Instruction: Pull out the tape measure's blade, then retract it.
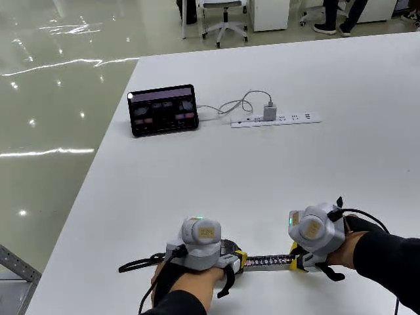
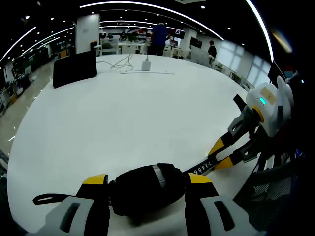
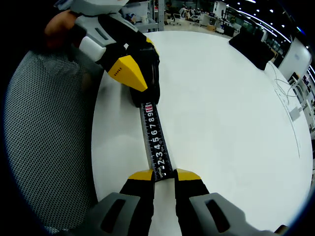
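Left tongs [image 2: 147,180] clamp the case [image 2: 145,194]; right tongs [image 3: 164,175] pinch the blade [image 3: 153,132] tip, stretched between them over the desk [image 3: 221,123].

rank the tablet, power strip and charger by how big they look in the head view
1. tablet, clearly largest
2. power strip, long but thin
3. charger, smallest, plugged into the strip

- Bright, even overhead light; my bench [image 1: 262,164] looks almost shadowless.
- Glare streaks the glossy floor [image 1: 59,65] at ten o'clock.
- Fisheye bends ceiling lights [image 2: 147,5] into arcs at twelve.
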Motion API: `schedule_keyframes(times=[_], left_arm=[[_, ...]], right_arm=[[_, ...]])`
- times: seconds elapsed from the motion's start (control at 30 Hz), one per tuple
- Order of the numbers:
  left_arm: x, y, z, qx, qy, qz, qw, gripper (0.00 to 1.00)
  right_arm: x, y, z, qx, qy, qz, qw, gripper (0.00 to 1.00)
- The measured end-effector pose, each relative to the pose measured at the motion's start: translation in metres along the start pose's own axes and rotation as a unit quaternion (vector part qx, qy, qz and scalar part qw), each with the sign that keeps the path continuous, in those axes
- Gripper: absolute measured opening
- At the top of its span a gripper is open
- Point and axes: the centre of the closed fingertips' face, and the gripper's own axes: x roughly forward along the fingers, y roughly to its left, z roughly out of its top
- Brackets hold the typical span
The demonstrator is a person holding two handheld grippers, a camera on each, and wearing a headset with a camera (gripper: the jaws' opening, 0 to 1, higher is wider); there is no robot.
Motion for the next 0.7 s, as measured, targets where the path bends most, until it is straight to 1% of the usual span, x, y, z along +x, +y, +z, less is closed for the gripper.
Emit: schedule_keyframes(times=[0.13,0.2,0.33,0.57,0.6,0.7], left_arm=[[-0.0004,-0.0002,0.0002,-0.001,0.0,0.0,1.0,0.57],[-0.0007,-0.0003,0.0004,-0.001,0.0,-0.001,1.0,0.57],[-0.0011,-0.0001,0.0004,-0.003,0.0,-0.003,1.0,0.57],[-0.002,0.0017,0.0011,-0.011,0.003,-0.013,0.9999,0.57],[-0.0027,0.0013,0.0006,-0.011,0.005,-0.015,0.9998,0.56],[-0.0021,0.0014,0.0005,-0.011,0.005,-0.019,0.9997,0.56]], right_arm=[[0.0005,0.0005,0.0011,-0.001,-0.004,-0.001,1.0,0.11],[0.0008,0.0004,0.0015,0.019,-0.007,-0.001,0.9998,0.11],[0.0012,0.0009,0.0032,0.01,-0.007,0.002,0.9999,0.11],[0.0015,0.0014,0.0036,0.013,-0.012,0.006,0.9998,0.11],[0.0015,0.0019,0.0037,0.005,-0.014,0.007,0.9999,0.11],[0.0019,0.0016,0.004,-0.003,-0.016,0.009,0.9998,0.1]])
